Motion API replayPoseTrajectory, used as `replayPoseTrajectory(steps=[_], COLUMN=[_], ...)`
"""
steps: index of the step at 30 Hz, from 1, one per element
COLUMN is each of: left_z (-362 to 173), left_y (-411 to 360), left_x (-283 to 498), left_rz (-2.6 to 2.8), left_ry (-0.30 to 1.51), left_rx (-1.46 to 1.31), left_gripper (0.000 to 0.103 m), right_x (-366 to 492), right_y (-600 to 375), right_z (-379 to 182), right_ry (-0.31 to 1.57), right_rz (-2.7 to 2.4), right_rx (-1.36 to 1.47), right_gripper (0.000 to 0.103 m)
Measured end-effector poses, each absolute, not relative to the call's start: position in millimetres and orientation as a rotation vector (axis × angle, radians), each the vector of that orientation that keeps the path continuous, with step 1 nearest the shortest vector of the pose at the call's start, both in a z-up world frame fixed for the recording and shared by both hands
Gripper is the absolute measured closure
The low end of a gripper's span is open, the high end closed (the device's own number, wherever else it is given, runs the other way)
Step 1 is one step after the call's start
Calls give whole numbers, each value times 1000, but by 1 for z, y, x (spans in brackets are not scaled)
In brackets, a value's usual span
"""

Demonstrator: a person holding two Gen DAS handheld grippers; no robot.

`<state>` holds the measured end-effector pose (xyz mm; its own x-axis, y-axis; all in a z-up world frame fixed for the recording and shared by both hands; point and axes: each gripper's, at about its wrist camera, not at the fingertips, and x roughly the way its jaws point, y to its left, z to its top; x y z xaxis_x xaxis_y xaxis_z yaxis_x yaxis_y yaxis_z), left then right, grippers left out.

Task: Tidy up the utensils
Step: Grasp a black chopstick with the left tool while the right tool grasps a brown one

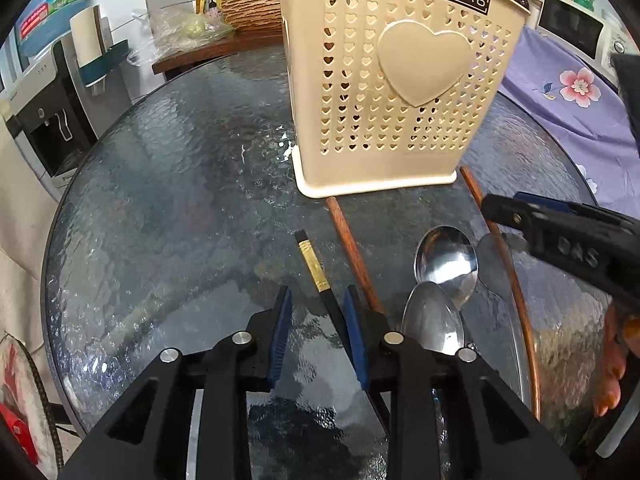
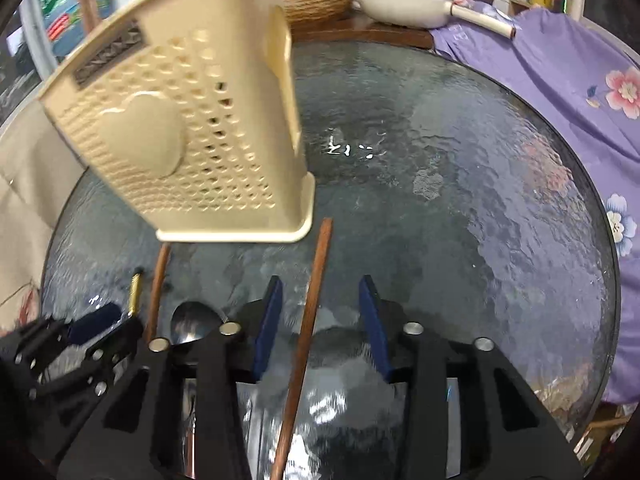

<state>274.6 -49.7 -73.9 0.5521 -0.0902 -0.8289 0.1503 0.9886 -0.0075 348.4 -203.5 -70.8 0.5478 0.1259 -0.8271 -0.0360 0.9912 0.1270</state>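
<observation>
Both grippers point down at a round table (image 1: 160, 200) of dark rippled glass. My left gripper (image 1: 318, 300) stands with its blue pads (image 1: 280, 332) parted around a black chopstick (image 1: 324, 300) with a gold band, one pad close to it, though I cannot tell if it touches. My right gripper (image 2: 320, 300) is likewise parted, a brown wooden chopstick (image 2: 310, 312) lying between its pads, clear of both. Just beside lie two steel spoons (image 1: 444, 264), overlapping, and another wooden chopstick (image 1: 352, 252). Beyond them stands the cream utensil holder (image 1: 400, 80), pierced with little hearts, its base blocking the chopsticks' far ends. Around the table are a purple flowered cloth (image 2: 560, 92), a woven basket (image 1: 252, 10), a white pan (image 2: 404, 4) and a microwave (image 1: 572, 28).
</observation>
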Motion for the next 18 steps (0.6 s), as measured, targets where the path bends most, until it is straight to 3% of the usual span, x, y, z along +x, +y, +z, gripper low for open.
replayPoseTrajectory(steps=[10, 18], left_z=[-75, -75], left_y=[-53, -63], left_x=[275, 270], left_rz=[-127, -135], left_ry=[971, 968], left_rx=[71, 91], left_gripper=[83, 91], right_x=[360, 350], right_y=[-194, -182], right_z=[-81, -81], right_ry=[989, 978], right_rz=[32, 30], right_rx=[21, -20], right_gripper=[76, 93])
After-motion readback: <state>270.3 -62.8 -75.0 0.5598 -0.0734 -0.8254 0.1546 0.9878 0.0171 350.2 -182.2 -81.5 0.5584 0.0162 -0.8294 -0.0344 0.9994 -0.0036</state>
